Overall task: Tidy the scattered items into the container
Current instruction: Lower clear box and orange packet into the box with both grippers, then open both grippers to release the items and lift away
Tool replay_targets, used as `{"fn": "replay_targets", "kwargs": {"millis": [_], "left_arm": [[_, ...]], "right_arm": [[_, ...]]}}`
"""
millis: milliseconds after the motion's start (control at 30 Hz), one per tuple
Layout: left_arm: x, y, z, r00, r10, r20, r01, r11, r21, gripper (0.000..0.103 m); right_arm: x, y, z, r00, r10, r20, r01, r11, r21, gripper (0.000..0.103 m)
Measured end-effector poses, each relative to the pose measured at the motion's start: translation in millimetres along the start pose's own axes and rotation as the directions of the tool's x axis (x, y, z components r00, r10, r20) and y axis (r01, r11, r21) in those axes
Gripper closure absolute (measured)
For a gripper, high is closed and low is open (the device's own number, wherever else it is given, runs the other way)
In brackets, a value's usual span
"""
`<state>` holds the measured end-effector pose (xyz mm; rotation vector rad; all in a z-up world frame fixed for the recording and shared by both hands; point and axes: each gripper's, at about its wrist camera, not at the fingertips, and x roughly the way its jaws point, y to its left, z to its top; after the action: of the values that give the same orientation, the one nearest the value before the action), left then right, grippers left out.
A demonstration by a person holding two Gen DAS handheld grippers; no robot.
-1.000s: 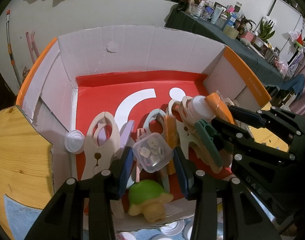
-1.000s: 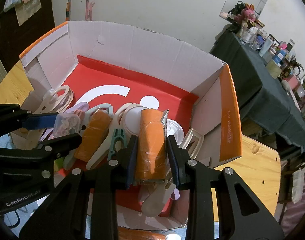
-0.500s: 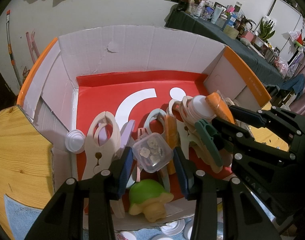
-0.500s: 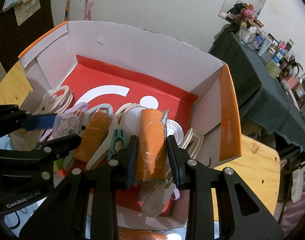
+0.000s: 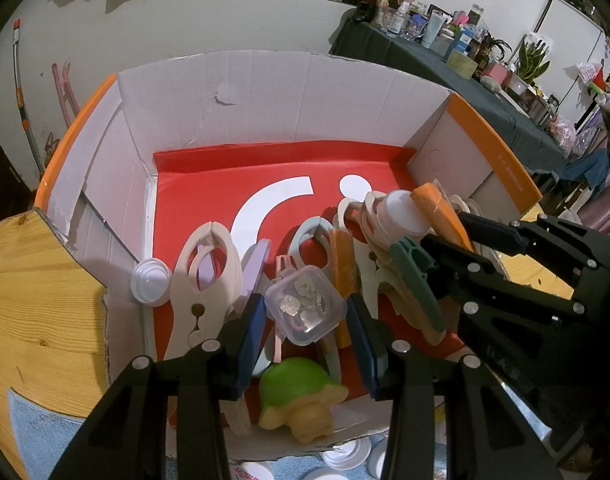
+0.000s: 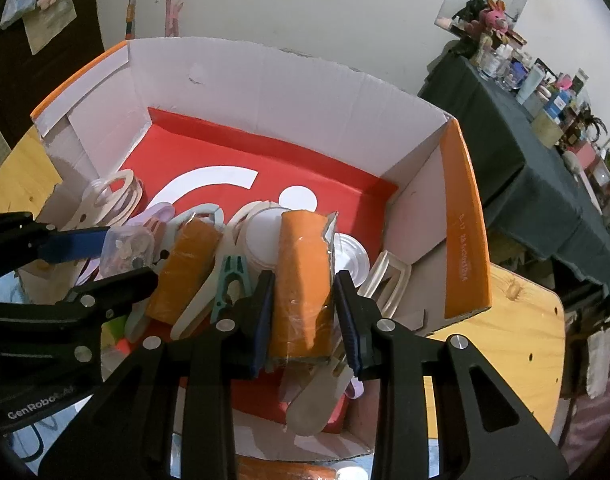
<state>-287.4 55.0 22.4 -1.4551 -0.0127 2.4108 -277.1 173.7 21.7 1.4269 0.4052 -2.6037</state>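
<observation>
Both tools are held over the cardboard box (image 5: 265, 96), pointing down into it.

Left tool (image 5: 305, 322): jaws either side of a small clear plastic case (image 5: 303, 309) with metal bits inside. The pads look to be pressing its sides, so I read it as gripped, low over the pile at the near end of the box. Case is rigid, light, smooth-walled, likely slippery. Flat opposite sides are the place to pinch; a corner grip would twist out. The lid might pop if squeezed hard.

Right tool (image 6: 305, 310): clamped on an orange wrapped block (image 6: 303, 280), pads on its long sides at the lower half. The clear wrap is creased and glossy, so it may slide. The block looks soft-ish and light; a mid-body grip seems best.

Already in the box: pale clips (image 5: 203, 276), a green clip (image 5: 419, 284), a second orange block (image 6: 183, 266), a white lid (image 5: 151, 282), a green toy turtle (image 5: 301, 398).

More white lids (image 5: 347, 456) lie outside on the counter, on a blue cloth (image 5: 37, 436).
</observation>
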Motion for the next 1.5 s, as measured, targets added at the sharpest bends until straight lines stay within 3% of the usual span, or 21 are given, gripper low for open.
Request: {"fn": "replay_targets", "kwargs": {"millis": [133,200,233,800,1500], "left_arm": [[-0.1,0.1,-0.2,1.000,0.000,0.000,0.000,1.000,-0.001,0.058],[-0.6,0.0,-0.3,1.000,0.000,0.000,0.000,1.000,-0.001,0.058],[-0.8,-0.2,-0.2,1.000,0.001,0.001,-0.001,1.000,0.000,0.058],[-8.7,-0.2,0.5,1.000,-0.002,0.020,0.002,1.000,0.005,0.058],[-55.5,-14.2,-4.0,0.990,0.051,0.130,-0.057,0.997,0.043,0.050]], "right_arm": [[-0.4,-1.1,1.1,1.000,-0.004,0.003,0.004,1.000,0.007,0.068],[-2.9,-0.8,1.6,1.000,-0.014,0.021,0.014,1.000,0.004,0.043],[-5.2,0.2,1.6,0.999,-0.025,0.036,0.025,1.000,-0.002,0.040],[-12.9,-0.9,4.6,0.998,-0.010,0.054,0.010,1.000,0.014,0.039],[-48.3,-6.2,2.7,0.989,0.037,0.140,-0.047,0.997,0.069,0.039]]}}
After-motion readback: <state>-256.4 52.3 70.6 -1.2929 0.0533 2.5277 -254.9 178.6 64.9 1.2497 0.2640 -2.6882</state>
